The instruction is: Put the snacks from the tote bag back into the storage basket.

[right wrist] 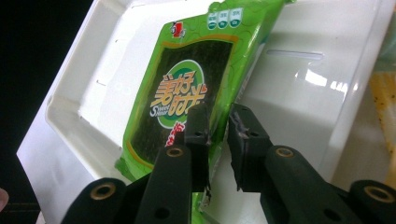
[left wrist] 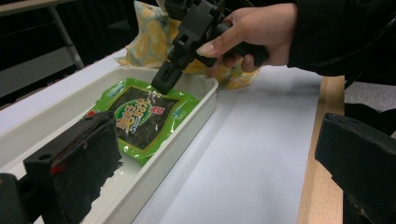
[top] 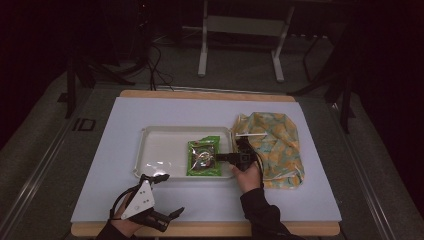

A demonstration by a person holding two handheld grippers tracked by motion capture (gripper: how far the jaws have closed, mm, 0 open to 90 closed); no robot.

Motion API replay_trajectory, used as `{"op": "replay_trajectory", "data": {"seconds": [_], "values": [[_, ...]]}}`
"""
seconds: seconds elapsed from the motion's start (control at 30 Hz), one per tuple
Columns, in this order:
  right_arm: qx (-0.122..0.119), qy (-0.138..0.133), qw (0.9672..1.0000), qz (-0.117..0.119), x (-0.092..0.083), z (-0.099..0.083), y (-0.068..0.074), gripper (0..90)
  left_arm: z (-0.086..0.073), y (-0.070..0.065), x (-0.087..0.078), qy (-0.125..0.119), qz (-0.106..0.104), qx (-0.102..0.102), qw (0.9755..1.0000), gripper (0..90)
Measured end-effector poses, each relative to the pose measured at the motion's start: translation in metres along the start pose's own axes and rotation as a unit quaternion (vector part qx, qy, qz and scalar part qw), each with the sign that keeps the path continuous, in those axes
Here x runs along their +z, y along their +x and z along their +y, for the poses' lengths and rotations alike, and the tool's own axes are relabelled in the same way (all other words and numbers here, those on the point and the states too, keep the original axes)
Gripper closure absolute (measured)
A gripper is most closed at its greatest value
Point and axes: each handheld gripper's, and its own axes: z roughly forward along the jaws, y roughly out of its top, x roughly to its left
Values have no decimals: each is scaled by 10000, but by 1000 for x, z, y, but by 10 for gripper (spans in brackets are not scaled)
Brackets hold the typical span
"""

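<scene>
A green seaweed snack packet (top: 203, 156) (left wrist: 140, 116) (right wrist: 187, 79) lies flat in the right half of a white tray (top: 160, 145) (left wrist: 196, 116) (right wrist: 299, 93). My right gripper (top: 220, 157) (left wrist: 163, 84) (right wrist: 218, 114) reaches in over the tray's right wall. Its jaws stand a narrow gap apart, straddling the packet's near edge without pinching it. My left gripper (top: 167, 196) (left wrist: 219, 177) is wide open with nothing in it. It sits near the table's front edge, just in front of the tray's front left corner.
A yellow patterned bag (top: 272, 145) (left wrist: 149, 42) (right wrist: 383, 102) lies right of the tray, behind my right hand (top: 247, 177). The tray rests on a pale sheet (top: 125, 115) covering a wooden tabletop (top: 200, 95). A metal frame's legs (top: 202, 55) stand beyond the table.
</scene>
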Motion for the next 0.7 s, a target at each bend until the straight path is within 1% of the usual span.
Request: {"op": "replay_trajectory", "data": {"seconds": [0.13, 0.2, 0.27, 0.33, 0.37, 0.47, 0.6, 0.7], "values": [[-100, 9, 9999, -63, -2, 1, 3, 734, 0, 0, 0, 4, -1, 12, 10000, 5], [-118, -20, 9999, -54, -4, 2, 4, 729, 0, 0, 0, 10, -1, 11, 10000, 5], [-196, -50, 9997, -109, -6, 4, 6, 716, 0, 0, 0, 6, -2, 10, 10000, 5], [-250, -91, 9996, -74, -9, 6, 9, 706, 0, 0, 0, 6, -3, 13, 10000, 5], [-284, -91, 9995, -103, -11, 8, 10, 701, 0, 0, 0, 9, 2, 14, 10000, 5], [-432, -106, 9989, -129, -15, 13, 14, 650, 0, 0, 0, 9, 5, 13, 10000, 5], [-583, -69, 9983, -40, -20, 19, 19, 563, 0, 0, 0, 9, 5, 4, 10000, 5], [-790, -78, 9968, 40, -24, 23, 25, 475, 0, 0, 0, 16, 6, 5, 10000, 5]]}}
